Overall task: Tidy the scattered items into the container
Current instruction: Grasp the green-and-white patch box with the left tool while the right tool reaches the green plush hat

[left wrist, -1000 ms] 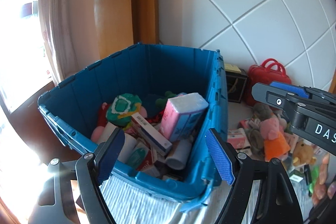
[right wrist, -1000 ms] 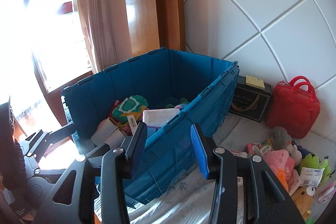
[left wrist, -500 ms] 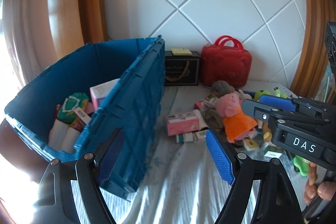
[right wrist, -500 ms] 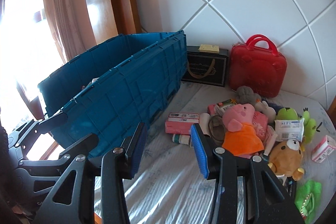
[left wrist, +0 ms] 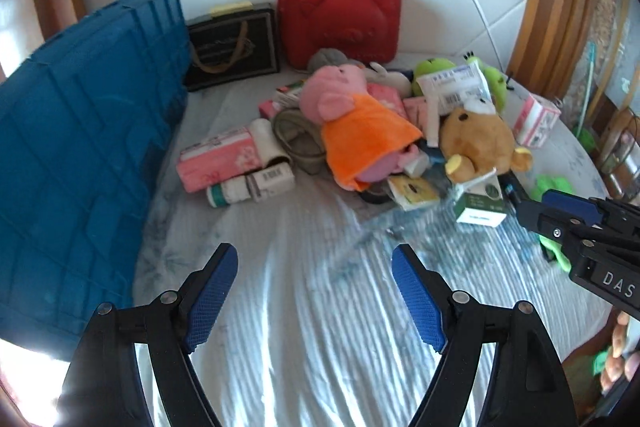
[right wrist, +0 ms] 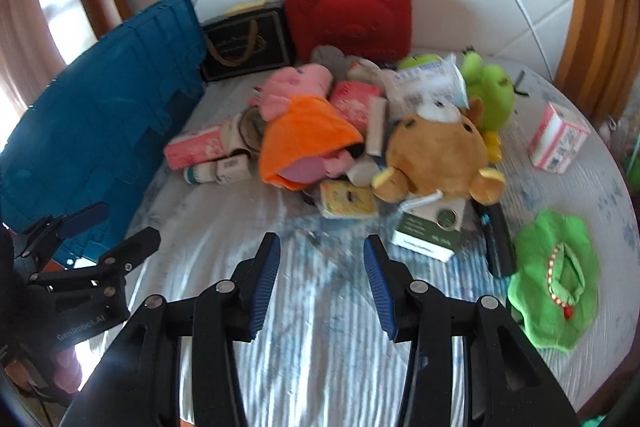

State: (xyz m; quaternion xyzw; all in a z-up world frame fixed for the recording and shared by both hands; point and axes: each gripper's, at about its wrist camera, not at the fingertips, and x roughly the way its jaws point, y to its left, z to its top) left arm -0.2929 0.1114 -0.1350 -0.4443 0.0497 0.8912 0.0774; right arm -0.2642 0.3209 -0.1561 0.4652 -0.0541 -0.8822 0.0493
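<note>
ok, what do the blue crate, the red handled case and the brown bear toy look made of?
Big blue ribbed crate: rigid moulded plastic, matte, ribbed panels. Red handled case with bear face: hard shell, likely moulded plastic or EVA, slight sheen, embossed face. Brown bear toy: plush fabric, fuzzy surface.

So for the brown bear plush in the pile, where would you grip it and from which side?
Probably the brown bear plush by its round body, coming from above with the right gripper, which is open. It lies on top of the pile, partly over the green-and-white box, so its upper surface is exposed. The soft body should compress between the pads; its small paws look less secure.
</note>
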